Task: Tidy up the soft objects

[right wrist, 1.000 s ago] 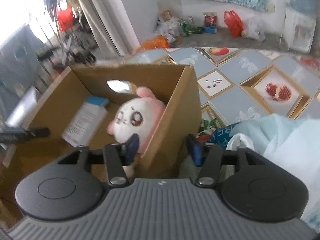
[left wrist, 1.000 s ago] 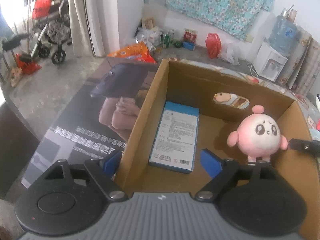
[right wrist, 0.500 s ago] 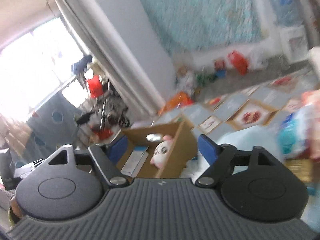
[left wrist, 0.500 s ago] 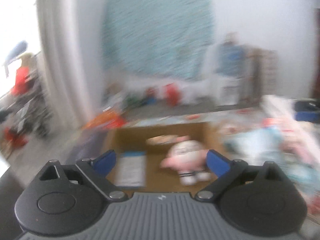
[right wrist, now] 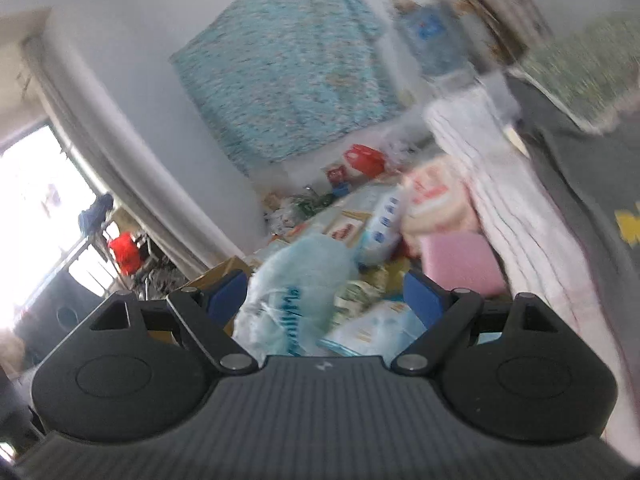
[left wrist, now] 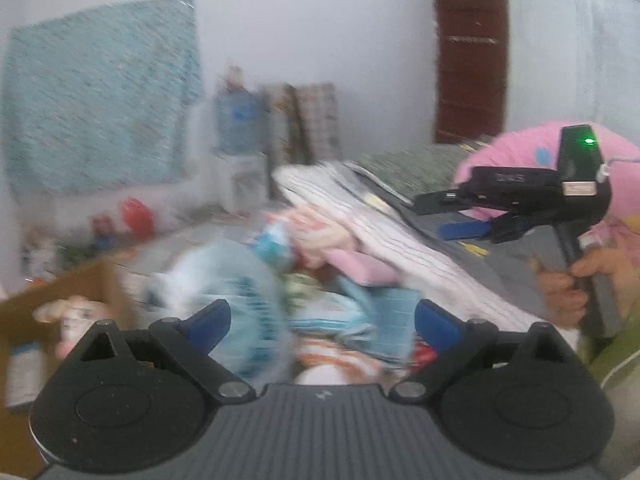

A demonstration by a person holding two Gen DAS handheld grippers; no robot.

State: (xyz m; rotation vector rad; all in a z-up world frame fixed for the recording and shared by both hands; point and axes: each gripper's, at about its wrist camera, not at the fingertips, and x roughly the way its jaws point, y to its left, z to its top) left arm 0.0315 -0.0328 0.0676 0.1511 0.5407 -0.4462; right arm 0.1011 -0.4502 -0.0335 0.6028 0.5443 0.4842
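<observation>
Both views swing away from the cardboard box (left wrist: 60, 292), which a second ago filled them and now sits at the far left with the pink plush toy (left wrist: 76, 316) inside. A heap of soft packs (left wrist: 320, 280) now lies ahead. The left tool (left wrist: 320, 320) gapes wider; the right tool (right wrist: 326, 292), empty, is opening, clear of the box wall.

The left gripper (left wrist: 322, 322) stands with jaws spread wide and nothing gripped. At its three o'clock a hand (left wrist: 568, 284) holds the right gripper (right wrist: 326, 296), pointing toward nine o'clock, its empty jaws opening.
</observation>
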